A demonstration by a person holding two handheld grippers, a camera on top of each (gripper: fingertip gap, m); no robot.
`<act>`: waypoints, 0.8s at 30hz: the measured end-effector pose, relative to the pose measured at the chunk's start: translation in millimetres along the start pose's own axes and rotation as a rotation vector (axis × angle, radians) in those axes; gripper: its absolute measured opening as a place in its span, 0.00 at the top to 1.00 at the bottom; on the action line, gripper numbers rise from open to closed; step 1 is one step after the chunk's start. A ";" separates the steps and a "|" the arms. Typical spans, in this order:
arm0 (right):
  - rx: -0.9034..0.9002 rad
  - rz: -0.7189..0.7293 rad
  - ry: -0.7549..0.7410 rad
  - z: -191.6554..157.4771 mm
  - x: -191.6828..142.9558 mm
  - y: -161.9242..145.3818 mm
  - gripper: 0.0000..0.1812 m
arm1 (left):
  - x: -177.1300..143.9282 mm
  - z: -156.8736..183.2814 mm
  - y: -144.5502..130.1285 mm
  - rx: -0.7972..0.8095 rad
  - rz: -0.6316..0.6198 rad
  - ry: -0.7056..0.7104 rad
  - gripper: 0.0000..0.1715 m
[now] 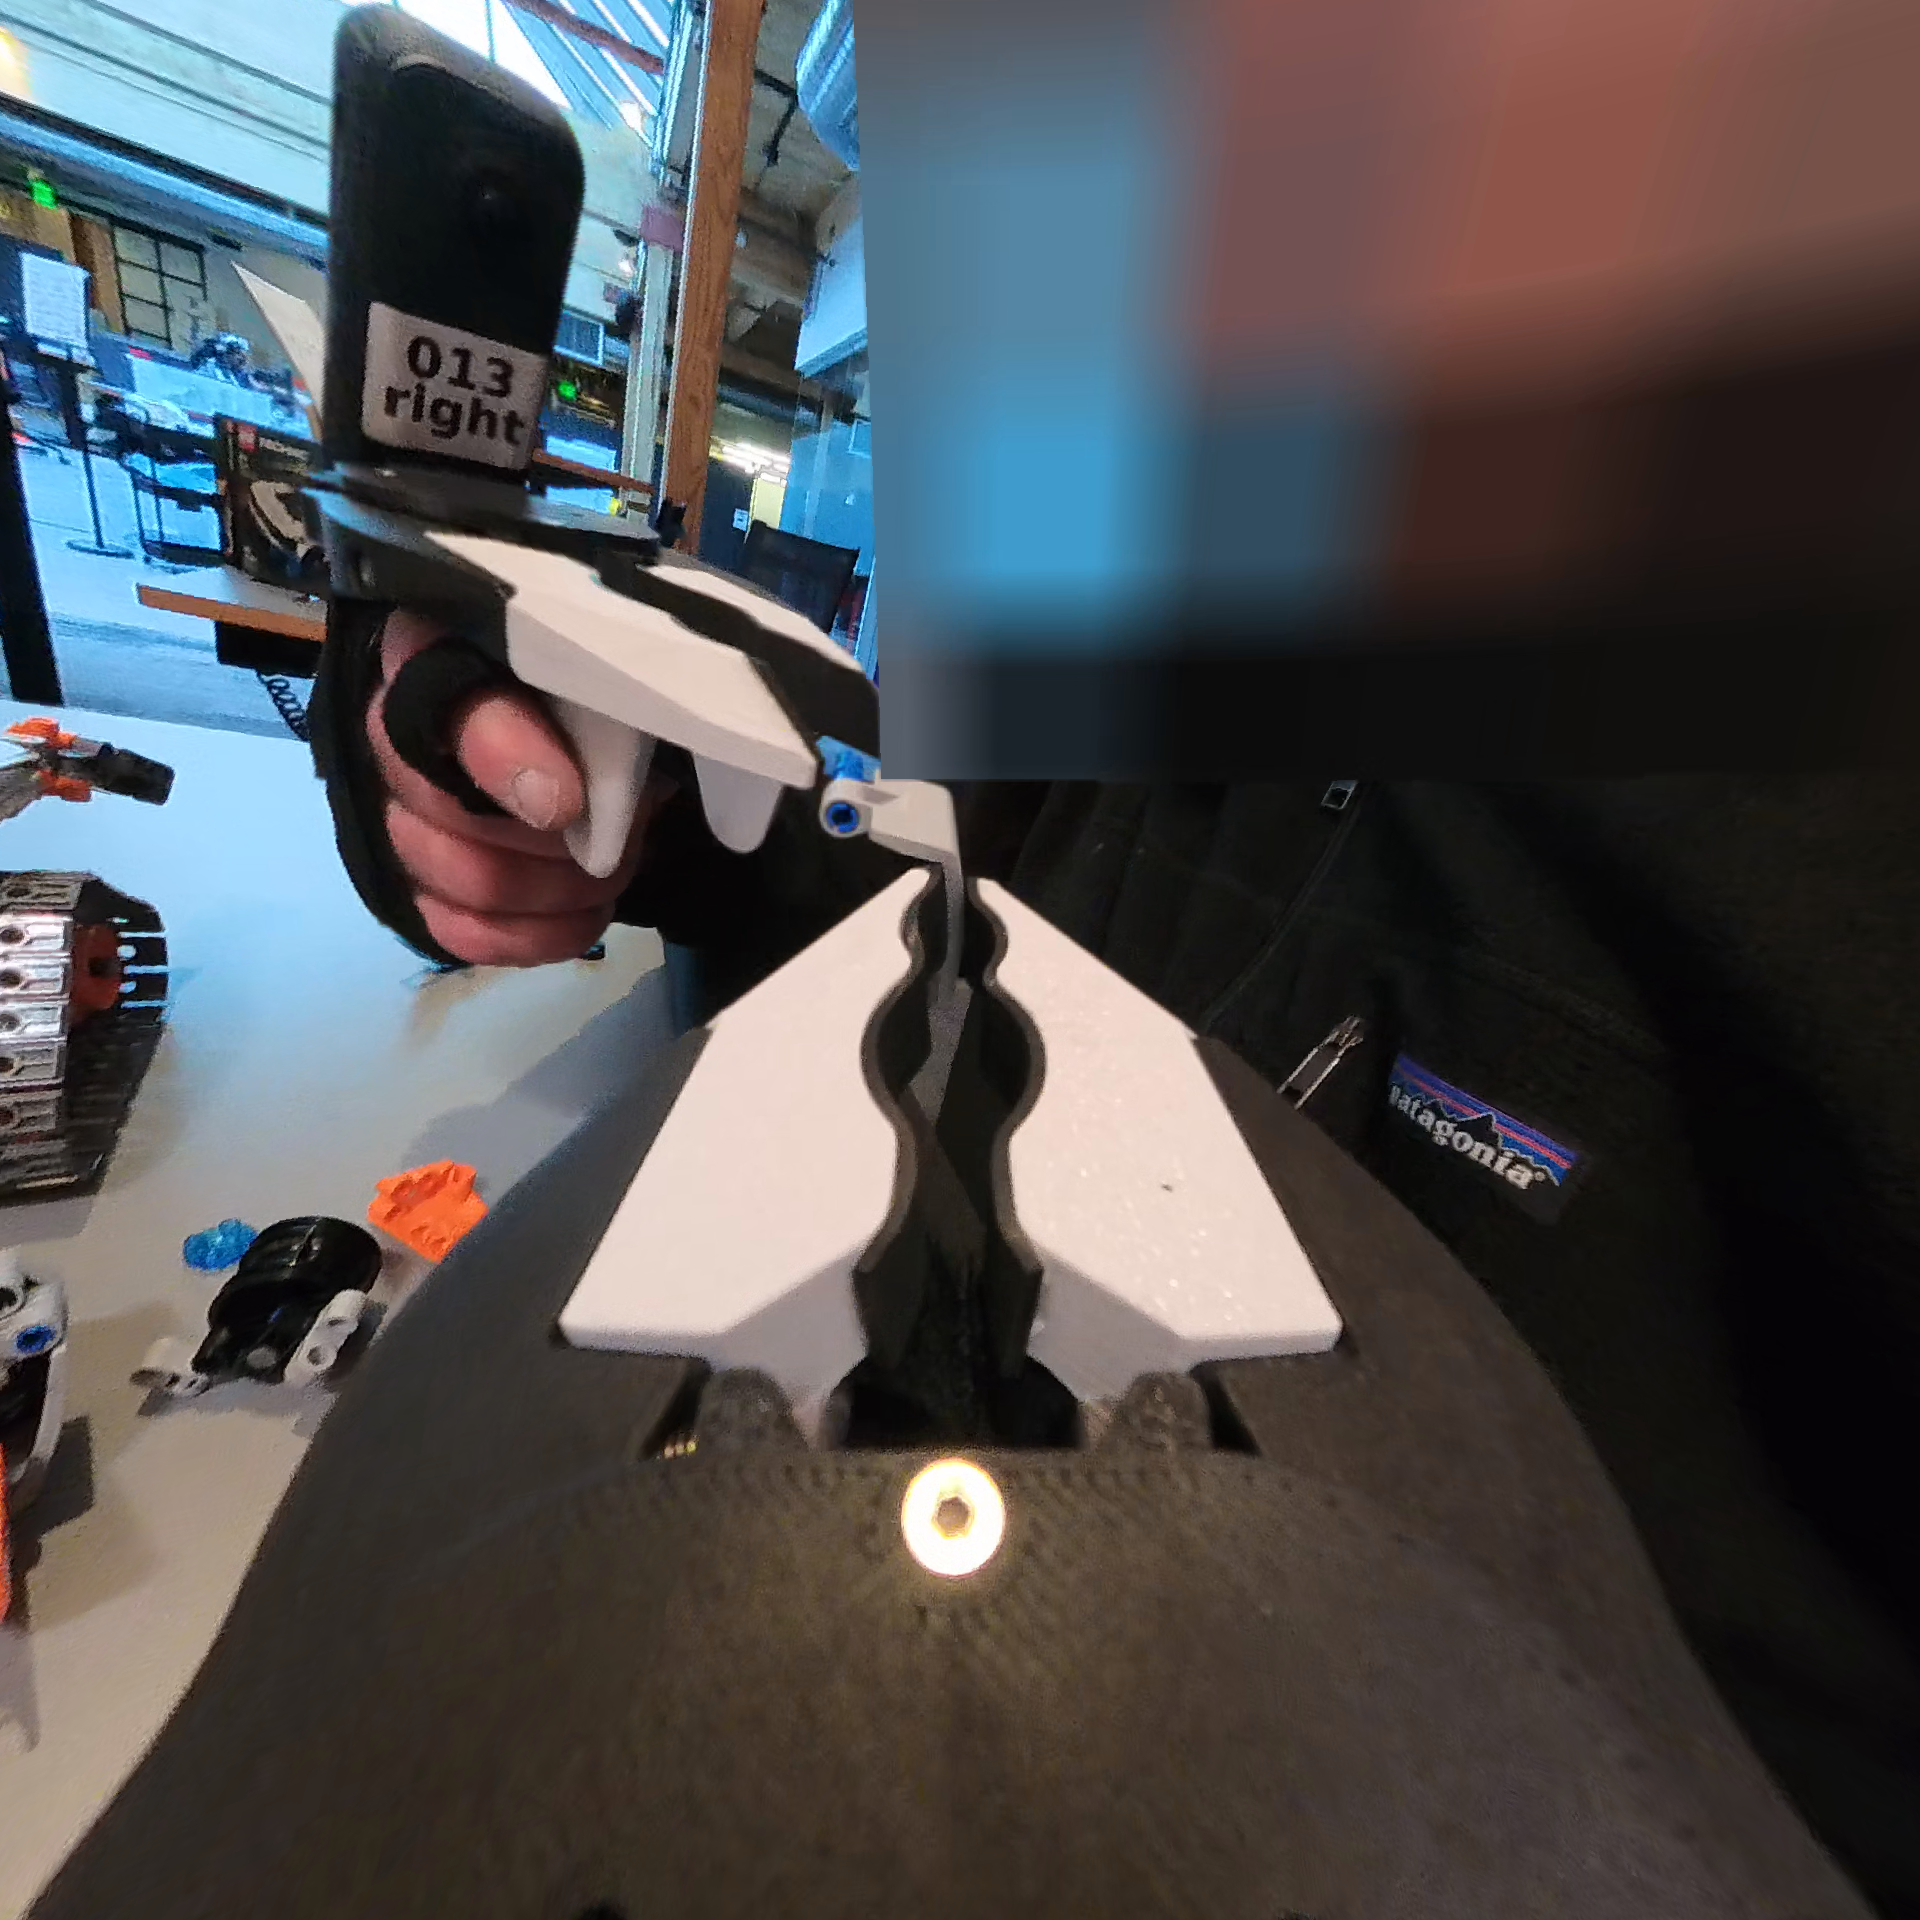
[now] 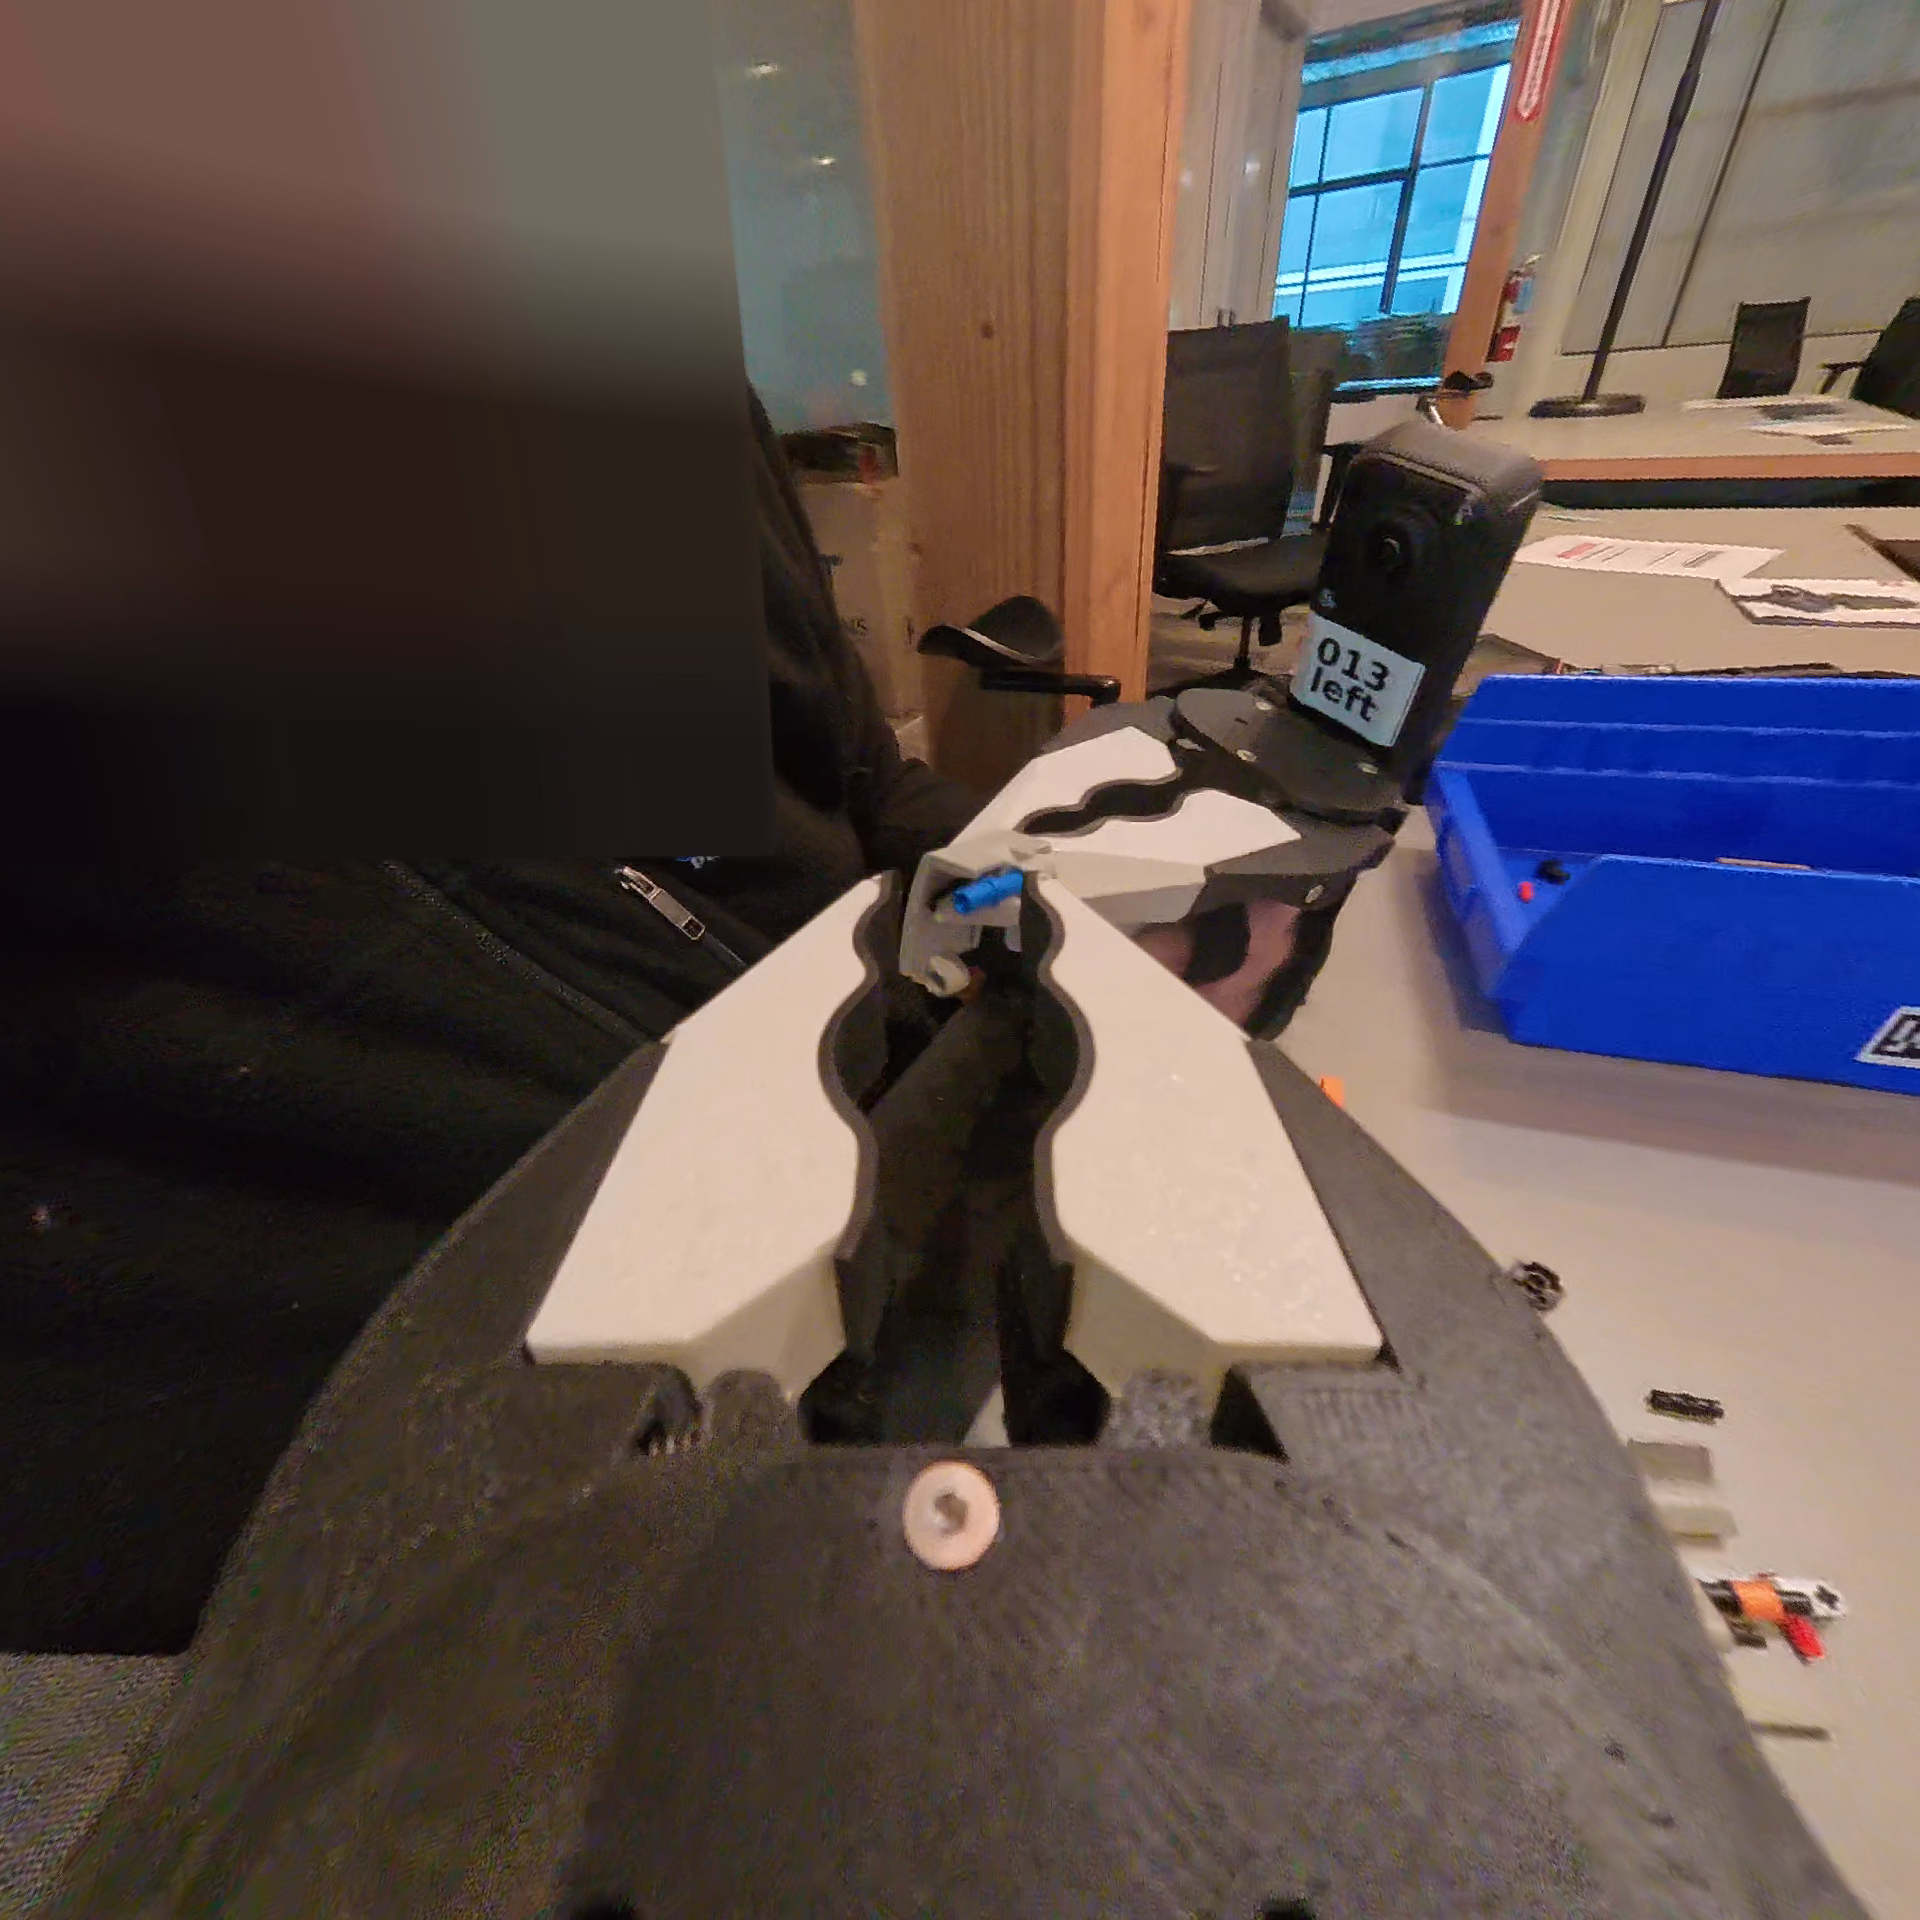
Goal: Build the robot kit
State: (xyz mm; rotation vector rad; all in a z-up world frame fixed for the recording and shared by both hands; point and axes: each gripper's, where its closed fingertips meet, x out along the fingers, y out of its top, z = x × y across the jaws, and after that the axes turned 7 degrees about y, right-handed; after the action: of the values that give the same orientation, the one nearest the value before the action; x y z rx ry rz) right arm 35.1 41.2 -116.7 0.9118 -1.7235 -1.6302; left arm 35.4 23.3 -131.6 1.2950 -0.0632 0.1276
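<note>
Both grippers meet in the air in front of a person in a black jacket (image 1: 1558, 1039). My left gripper (image 1: 951, 896) is shut on a thin grey toy piece (image 1: 940, 847) that stands up between its white fingertips. The piece bends left to an end with a blue pin (image 1: 842, 816), right under the tips of my right gripper (image 1: 831, 771), which a gloved hand (image 1: 488, 831) holds. In the right wrist view, my right gripper (image 2: 961, 902) is closed around the same grey piece (image 2: 928, 935) and its blue pin (image 2: 977, 894). The left gripper (image 2: 1003, 860) holds it from the far side.
On the grey table (image 1: 291, 1039) lie a tracked toy vehicle (image 1: 62, 1023), an orange part (image 1: 426, 1205), a clear blue part (image 1: 218, 1244) and a black-and-white assembly (image 1: 281, 1304). A blue bin (image 2: 1683, 935) stands at the right, small loose parts (image 2: 1766, 1605) nearer, and a wooden post (image 2: 1018, 416) behind. My left and right fingertips are right by each other.
</note>
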 end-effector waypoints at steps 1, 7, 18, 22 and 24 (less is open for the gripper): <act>0.010 0.002 0.006 0.5 0.2 -1.1 0.88 | -0.9 2.4 1.4 -0.005 0.009 -0.016 1.00; 0.017 -0.027 0.084 -8.1 9.0 -11.9 0.92 | 3.6 13.2 -10.2 0.008 -0.063 -0.078 1.00; 0.011 -0.136 0.166 -22.3 19.9 -32.2 0.87 | 5.4 23.9 -33.2 -0.019 -0.209 -0.187 1.00; -0.016 -0.176 0.158 -23.0 23.0 -38.4 0.89 | 2.0 23.7 -38.7 -0.027 -0.261 -0.204 1.00; -0.033 -0.195 0.154 -23.3 24.0 -40.9 0.89 | 1.2 24.3 -41.2 -0.039 -0.275 -0.223 1.00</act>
State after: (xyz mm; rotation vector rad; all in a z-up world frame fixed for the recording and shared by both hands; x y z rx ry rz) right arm 43.1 7.5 -156.6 1.1883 -1.5390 -1.6576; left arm 42.5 -11.0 -164.2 1.2622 -0.0776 -0.2526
